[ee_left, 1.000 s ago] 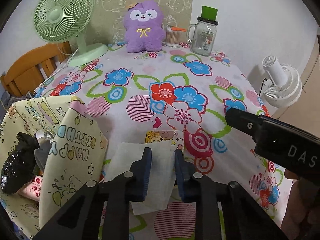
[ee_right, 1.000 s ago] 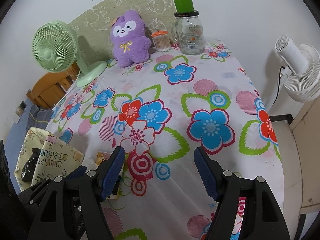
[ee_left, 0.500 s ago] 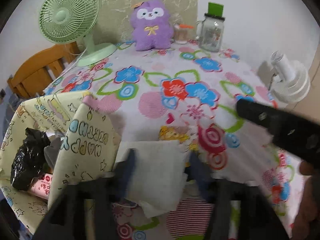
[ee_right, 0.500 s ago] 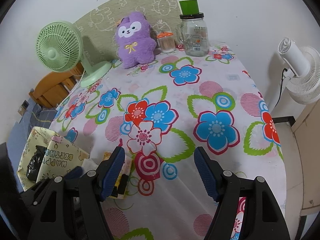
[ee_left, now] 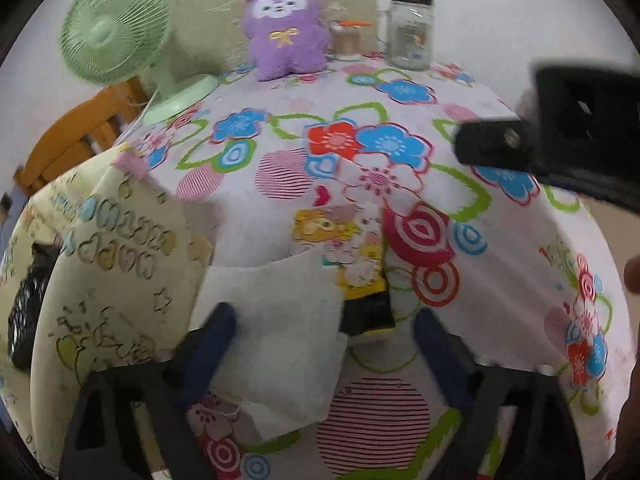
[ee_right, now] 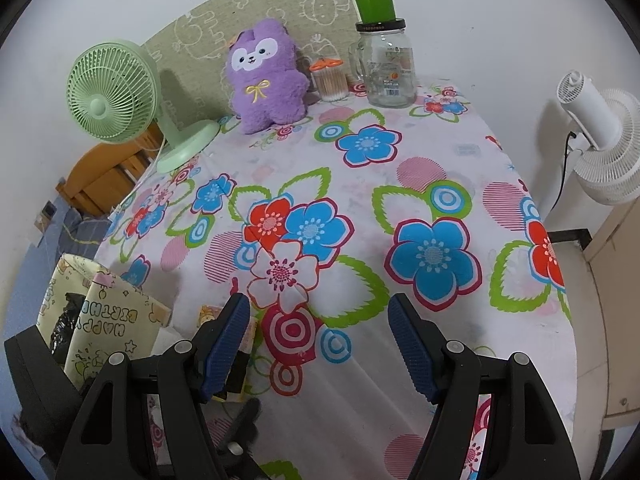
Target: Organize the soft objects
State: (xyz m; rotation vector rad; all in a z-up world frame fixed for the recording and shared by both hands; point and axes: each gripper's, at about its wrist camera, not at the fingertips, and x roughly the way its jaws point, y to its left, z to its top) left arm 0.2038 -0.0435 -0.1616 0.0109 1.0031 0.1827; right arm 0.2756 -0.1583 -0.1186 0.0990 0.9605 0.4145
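Down in the left wrist view, the left gripper (ee_left: 324, 344) is opening, its blue pads clear of the white tissue (ee_left: 276, 336) lying between them on the floral tablecloth (ee_left: 400, 92), beside the gift bag (ee_left: 116, 264). Rightward, the right gripper (ee_right: 318, 342) hangs spread, holding nothing; the purple plush toy (ee_right: 266, 76) sits far back.

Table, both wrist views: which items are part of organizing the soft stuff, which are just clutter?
Job:
white cloth, lying between the opening left tongs
cartoon pack beside it
birthday bag at the table edge
purple plush, possibly

Clutter:
green fan
glass jar
swab pot
white fan
chair
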